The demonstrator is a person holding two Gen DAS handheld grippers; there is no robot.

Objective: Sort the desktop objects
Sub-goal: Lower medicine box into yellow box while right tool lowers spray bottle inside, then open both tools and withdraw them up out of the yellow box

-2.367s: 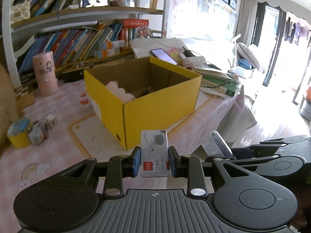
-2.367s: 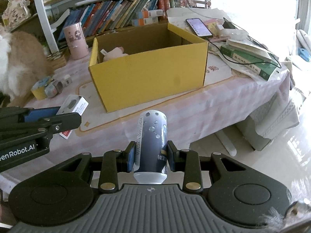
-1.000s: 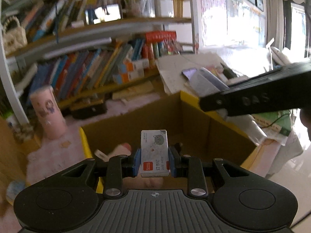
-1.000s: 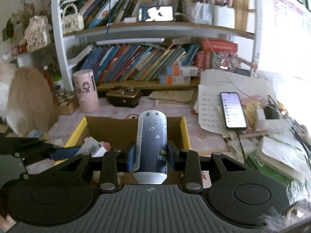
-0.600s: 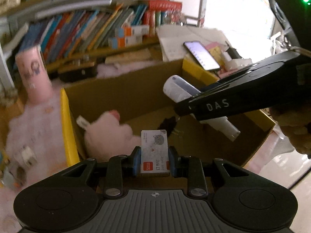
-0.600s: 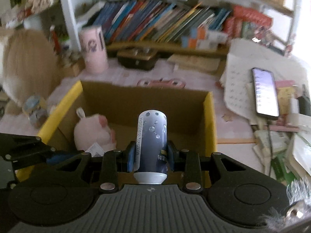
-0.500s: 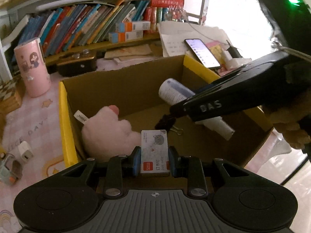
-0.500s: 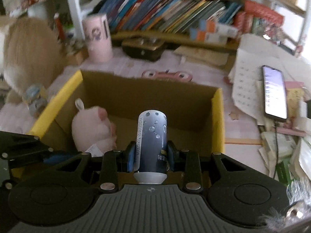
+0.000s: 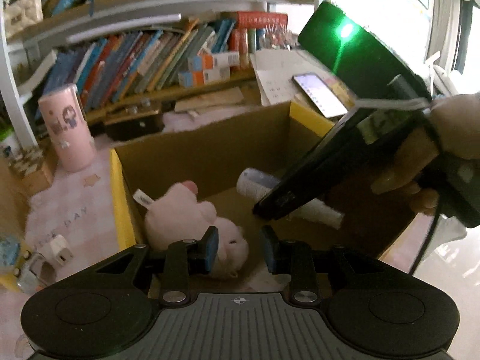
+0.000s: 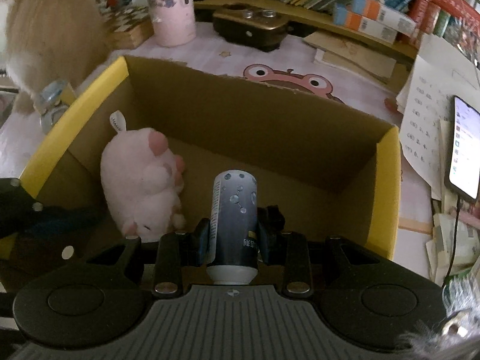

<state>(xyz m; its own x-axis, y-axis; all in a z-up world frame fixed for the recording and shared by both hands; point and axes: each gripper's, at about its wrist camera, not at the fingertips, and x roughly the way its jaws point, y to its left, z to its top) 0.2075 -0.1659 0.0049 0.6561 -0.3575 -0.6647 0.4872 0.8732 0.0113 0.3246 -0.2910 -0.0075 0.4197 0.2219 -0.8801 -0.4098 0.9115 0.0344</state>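
The yellow box [image 10: 387, 192] fills the middle of the right wrist view, open-topped, with a pink plush [image 10: 141, 180] lying at its lower left inside. Over the box floor, at lower centre, the right gripper [image 10: 232, 237] pinches a dark tube [image 10: 235, 210] between its pads, cap end toward the camera. In the left wrist view the same tube [image 9: 258, 183] shows at centre right, slanting down into the box under the black arm. The left gripper [image 9: 240, 247], lower centre there, is opening its jaws, and nothing sits between them; the plush [image 9: 192, 210] shows through the gap. The tube looks light and smooth, with soft walls that would dent under a hard squeeze, so the mid-body hold seems the right one; a short drop onto cardboard should do no harm.
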